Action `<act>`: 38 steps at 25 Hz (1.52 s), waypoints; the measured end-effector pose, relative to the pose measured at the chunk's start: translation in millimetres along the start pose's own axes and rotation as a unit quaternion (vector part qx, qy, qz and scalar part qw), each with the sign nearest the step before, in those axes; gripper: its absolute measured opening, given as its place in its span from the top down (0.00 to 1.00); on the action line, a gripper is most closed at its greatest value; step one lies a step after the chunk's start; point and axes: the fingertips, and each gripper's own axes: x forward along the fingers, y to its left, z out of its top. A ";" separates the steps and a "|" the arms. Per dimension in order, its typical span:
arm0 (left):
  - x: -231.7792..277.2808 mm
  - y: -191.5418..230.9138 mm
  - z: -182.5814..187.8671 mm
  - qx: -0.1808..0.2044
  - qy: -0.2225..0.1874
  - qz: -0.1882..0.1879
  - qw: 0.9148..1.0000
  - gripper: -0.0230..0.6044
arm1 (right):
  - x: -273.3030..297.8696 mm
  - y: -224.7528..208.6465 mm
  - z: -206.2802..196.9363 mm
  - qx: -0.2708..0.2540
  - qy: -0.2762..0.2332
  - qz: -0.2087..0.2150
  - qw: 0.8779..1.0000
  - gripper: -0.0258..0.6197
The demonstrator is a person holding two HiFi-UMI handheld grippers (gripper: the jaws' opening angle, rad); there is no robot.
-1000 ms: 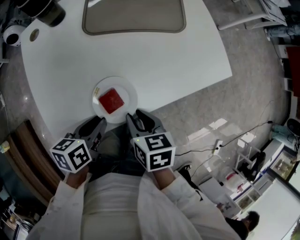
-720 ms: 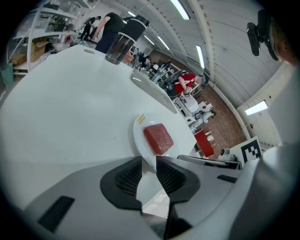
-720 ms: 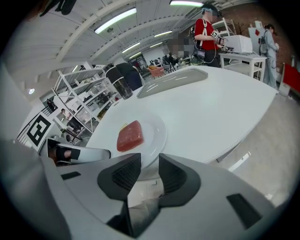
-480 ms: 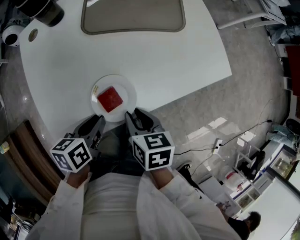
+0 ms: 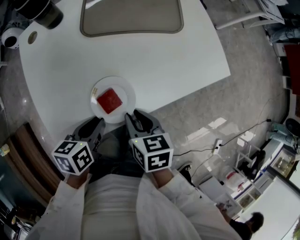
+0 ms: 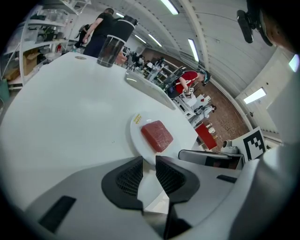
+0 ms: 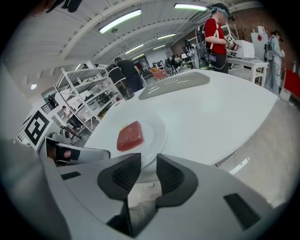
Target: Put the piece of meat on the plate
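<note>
I see the piece of meat (image 5: 111,101) lying flat in the middle of the white plate (image 5: 128,92), which sits at the near edge of the white desk (image 5: 154,61), just as it did a second ago; neither has shifted. A small yellow tag (image 5: 96,91) lies on the plate's left rim, apart from the meat. Both tools hang just off the near edge of the desk, pointing at the plate. The left tool (image 5: 96,124) has its jaws a little apart with nothing between them, and its marker cube (image 5: 74,158) has dropped slightly nearer to me than before. The right tool (image 5: 136,118) stands where it was, close beside the plate's near rim, its jaws also parted by a narrow gap and empty. Neither tool touches the meat or the plate. At the far side of the desk a grey tray (image 5: 131,21) lies flat, and a dark cup (image 5: 47,14) stands at the far left corner, both unmoved
</note>
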 end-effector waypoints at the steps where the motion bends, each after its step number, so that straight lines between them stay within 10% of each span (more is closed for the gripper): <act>1: 0.0 0.0 -0.2 0.002 0.000 0.000 1.000 0.82 | -0.2 0.1 -0.3 -0.002 -0.001 -0.001 1.000 0.79; 38: -3.4 9.5 11.8 -0.034 -0.002 0.001 0.999 0.82 | 4.9 -3.6 9.1 0.030 -0.011 -0.017 0.999 0.78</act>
